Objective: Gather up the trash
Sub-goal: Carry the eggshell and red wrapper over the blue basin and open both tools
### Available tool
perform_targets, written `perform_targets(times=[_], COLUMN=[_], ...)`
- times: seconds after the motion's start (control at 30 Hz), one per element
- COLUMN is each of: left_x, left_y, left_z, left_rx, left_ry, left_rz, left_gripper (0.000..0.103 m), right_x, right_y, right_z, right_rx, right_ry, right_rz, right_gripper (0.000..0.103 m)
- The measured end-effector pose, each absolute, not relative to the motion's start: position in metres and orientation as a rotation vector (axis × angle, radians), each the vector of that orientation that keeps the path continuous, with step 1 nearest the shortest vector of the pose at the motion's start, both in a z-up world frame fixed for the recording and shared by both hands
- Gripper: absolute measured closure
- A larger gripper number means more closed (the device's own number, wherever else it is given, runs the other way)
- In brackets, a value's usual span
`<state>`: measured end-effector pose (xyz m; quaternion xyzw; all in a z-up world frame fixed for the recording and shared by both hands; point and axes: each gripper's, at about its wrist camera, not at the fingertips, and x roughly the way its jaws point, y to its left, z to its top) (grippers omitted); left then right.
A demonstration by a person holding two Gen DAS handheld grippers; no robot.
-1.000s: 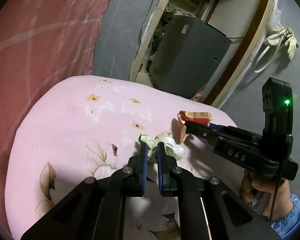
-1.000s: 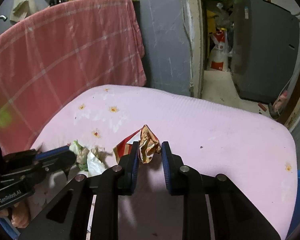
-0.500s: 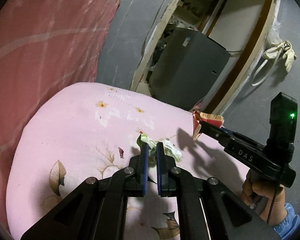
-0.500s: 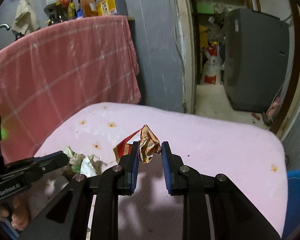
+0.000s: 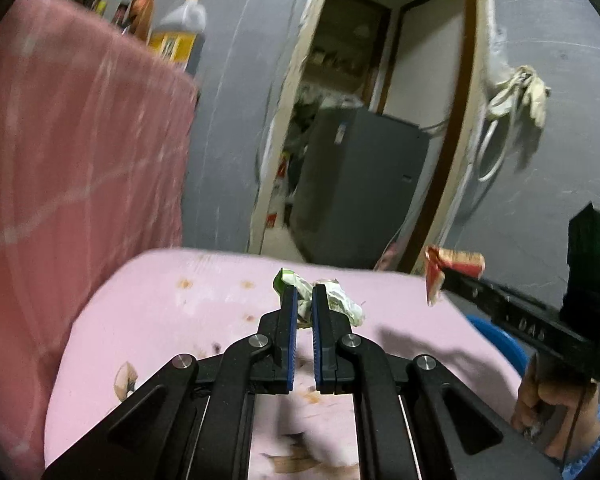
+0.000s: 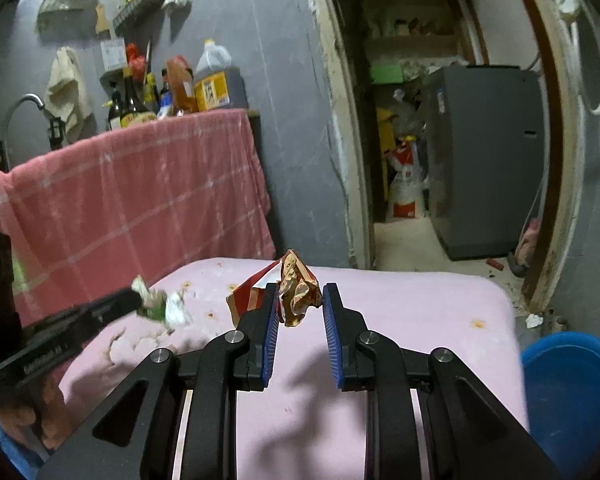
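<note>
Jaws of left gripper (image 5: 304, 294) clamp the green-white wrapper (image 5: 342, 300); right gripper (image 6: 300, 300) clamps the red wrapper (image 6: 296, 292). Both appear light, crumpled, springy: grip mid-bulk.

a table under a pink flowered cloth (image 6: 420, 304) carries the scene. the cloth (image 5: 180, 312) shows small orange spots and brown stains.

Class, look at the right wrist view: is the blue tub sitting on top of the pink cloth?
No, the blue tub sits lower, beside the pink cloth's right edge.
</note>
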<state>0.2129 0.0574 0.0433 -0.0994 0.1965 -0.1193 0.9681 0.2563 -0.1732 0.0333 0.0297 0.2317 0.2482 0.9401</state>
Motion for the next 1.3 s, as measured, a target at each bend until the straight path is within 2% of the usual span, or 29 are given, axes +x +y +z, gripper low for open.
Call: perform_targets(times=[0.67,1.07,1.3], left_x=[0.177,0.197,0.219], left_y=[-0.065,-0.164,-0.194], left_z=[0.094,0.075,0.059], left_rx=[-0.109,-0.013,-0.016], left_ry=[0.193,0.249,0.323], left_rz=[-0.444,-0.574,-0.603], left_gripper=[0.098,0.098,0.098], right_x=[0.164,0.156,0.157], right_y=[-0.282,-0.367,-0.393], right_z=[0.088,0.058,0.036], right_rx=[0.138,0.167,0.194], right_ry=[0.141,0.143,0.186], right_rz=[0.186,0.000,-0.036], right_gripper=[0.083,0.083,0.083])
